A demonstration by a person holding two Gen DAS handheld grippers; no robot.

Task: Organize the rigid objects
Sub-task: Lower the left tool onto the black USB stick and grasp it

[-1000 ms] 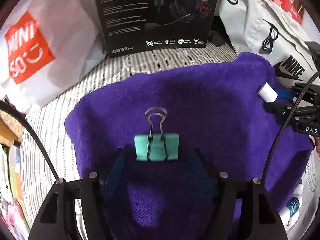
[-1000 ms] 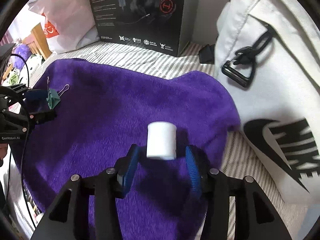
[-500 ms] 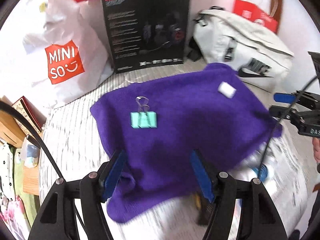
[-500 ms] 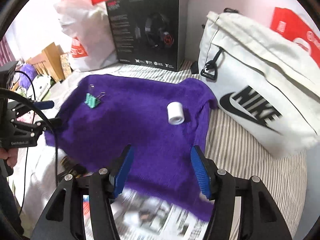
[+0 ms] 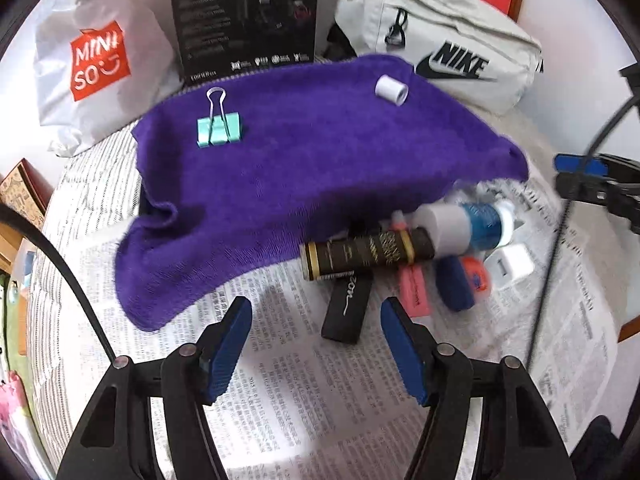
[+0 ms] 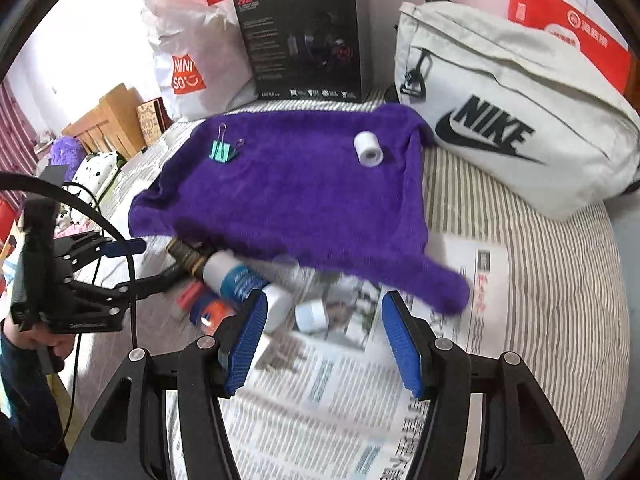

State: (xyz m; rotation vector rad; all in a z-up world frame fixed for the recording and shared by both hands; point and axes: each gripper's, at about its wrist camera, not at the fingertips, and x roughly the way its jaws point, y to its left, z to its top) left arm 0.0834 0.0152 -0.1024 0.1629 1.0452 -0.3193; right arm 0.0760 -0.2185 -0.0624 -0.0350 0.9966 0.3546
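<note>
Both hand-held grippers spread, holding nothing. My left hand-held gripper (image 5: pixel 316 344) is nearest the black-gold tube (image 5: pixel 368 254), straight ahead on the newspaper (image 5: pixel 280 392) at the purple towel (image 5: pixel 300 152) edge, long axis crosswise; right hand-held gripper (image 6: pixel 322 344) further off

Purple towel (image 5: pixel 320 152): fuzzy matt cloth. Binder clip (image 5: pixel 219 130): smooth teal body w/ shiny wire handles. White roll (image 6: pixel 369 149): matt. Newspaper (image 5: pixel 312 392): thin printed paper. Nike bag (image 6: pixel 512 120): matt woven fabric.
</note>
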